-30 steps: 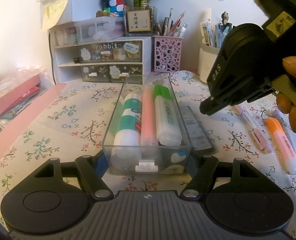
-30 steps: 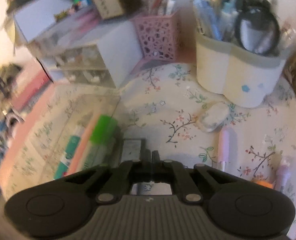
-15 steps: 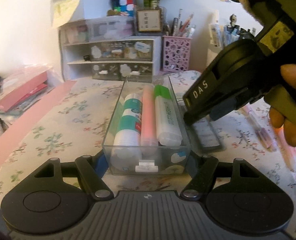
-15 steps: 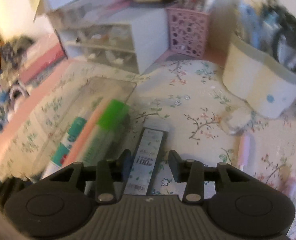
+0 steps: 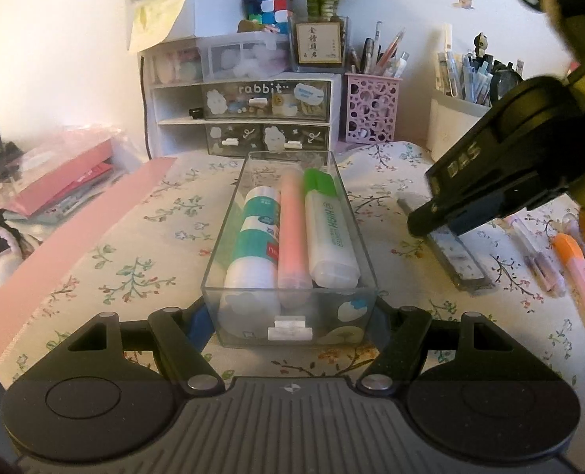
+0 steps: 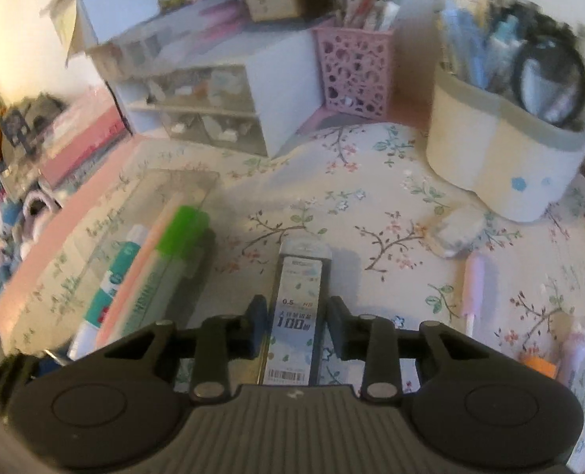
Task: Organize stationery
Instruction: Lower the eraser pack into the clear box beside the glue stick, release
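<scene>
A clear plastic drawer tray [image 5: 355, 237] lies lengthwise on the floral cloth and holds a teal-and-white glue stick [image 5: 255, 249], a pink highlighter [image 5: 292, 233] and a green-capped highlighter [image 5: 328, 229]. My left gripper [image 5: 290, 324] has a finger on each side of the tray's near end. My right gripper [image 6: 295, 326] is open, low over the cloth, with a flat pencil-lead case [image 6: 297, 316] between its fingers; the case also shows in the left wrist view [image 5: 456, 252]. The tray shows in the right wrist view [image 6: 106, 252], left of the case.
An orange highlighter [image 5: 579, 276] and pale pink pens [image 5: 537, 252] lie right of the lead case. A white drawer unit [image 5: 245, 114], a pink pen cup [image 5: 371, 112] and a cream pen holder [image 6: 506, 146] stand at the back. Red folders [image 5: 63, 181] lie at left.
My right gripper has opened and come down over the lead case, which now lies between its fingers. My left gripper stays at the tray's near end.
</scene>
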